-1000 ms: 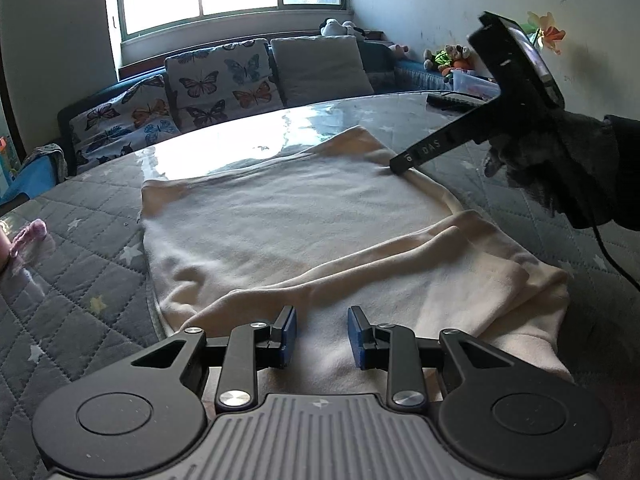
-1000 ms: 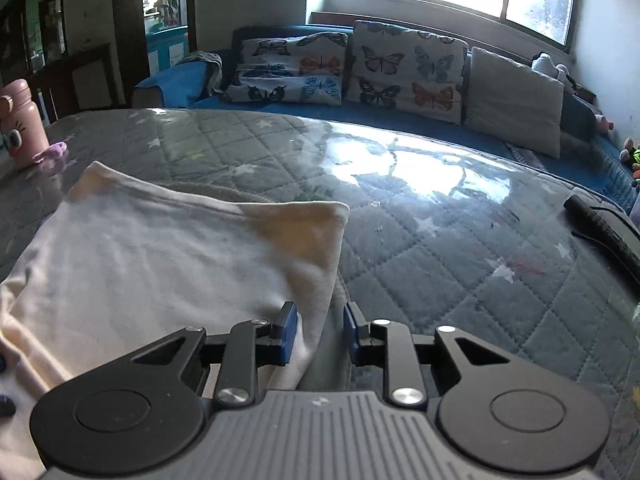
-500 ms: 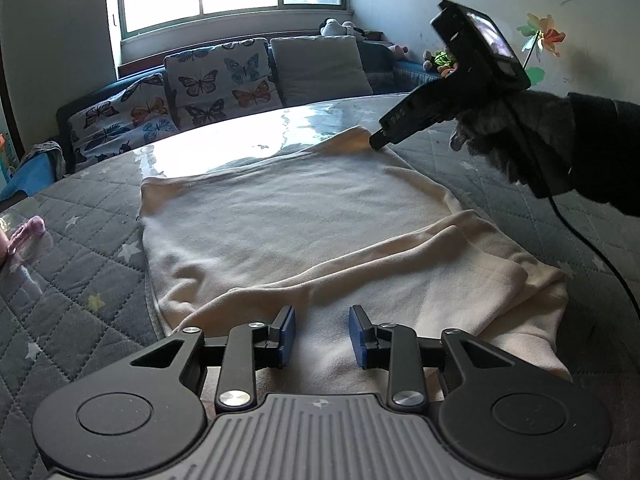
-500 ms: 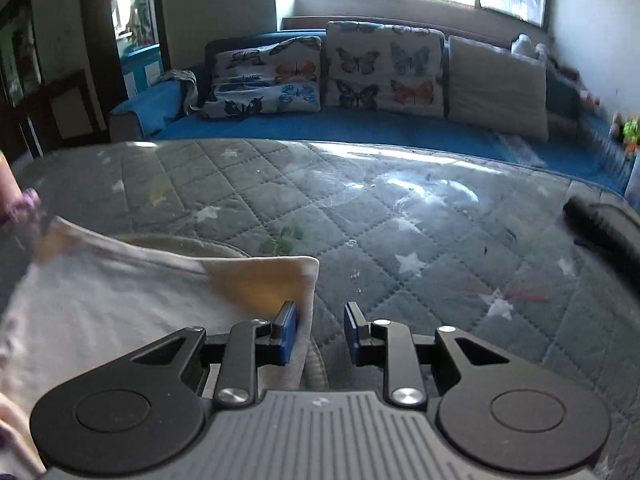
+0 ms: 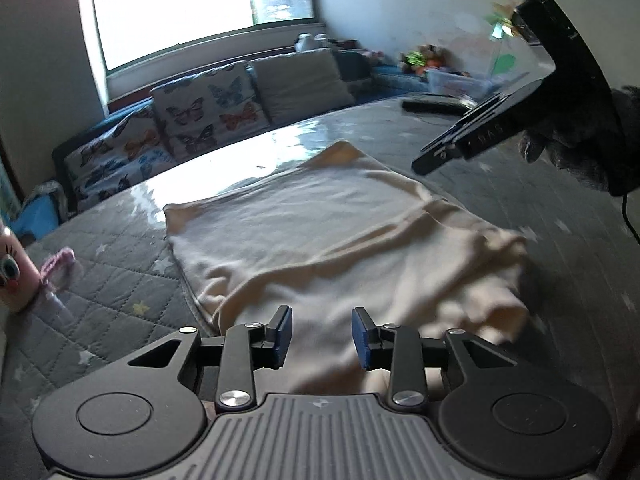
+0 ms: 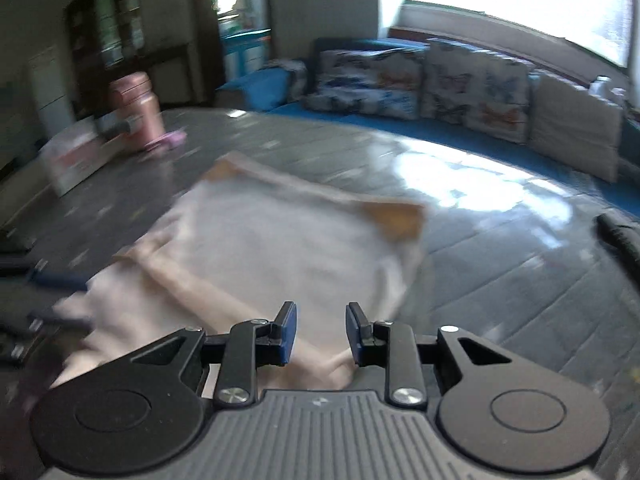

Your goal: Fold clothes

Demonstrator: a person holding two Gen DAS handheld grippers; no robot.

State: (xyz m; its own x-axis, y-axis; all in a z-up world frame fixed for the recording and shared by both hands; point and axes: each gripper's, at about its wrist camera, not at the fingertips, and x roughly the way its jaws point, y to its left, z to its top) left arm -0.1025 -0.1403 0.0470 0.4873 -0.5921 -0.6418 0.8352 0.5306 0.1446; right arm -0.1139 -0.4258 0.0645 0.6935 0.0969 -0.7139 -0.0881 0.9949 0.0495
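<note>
Cream garment (image 5: 320,232) lies folded, rumpled.

Bare quilted table (image 5: 120,280) around the garment (image 5: 328,232); pink bottle (image 5: 14,272) at far-left edge.

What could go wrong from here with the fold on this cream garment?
The folded-over layer of the cream garment lies bunched and uneven at its near right corner, so another fold may lock in wrinkles. Both the left gripper and the right gripper hang empty above it; a regrasp might catch one layer only. The pink bottle stands near a sweeping path.
</note>
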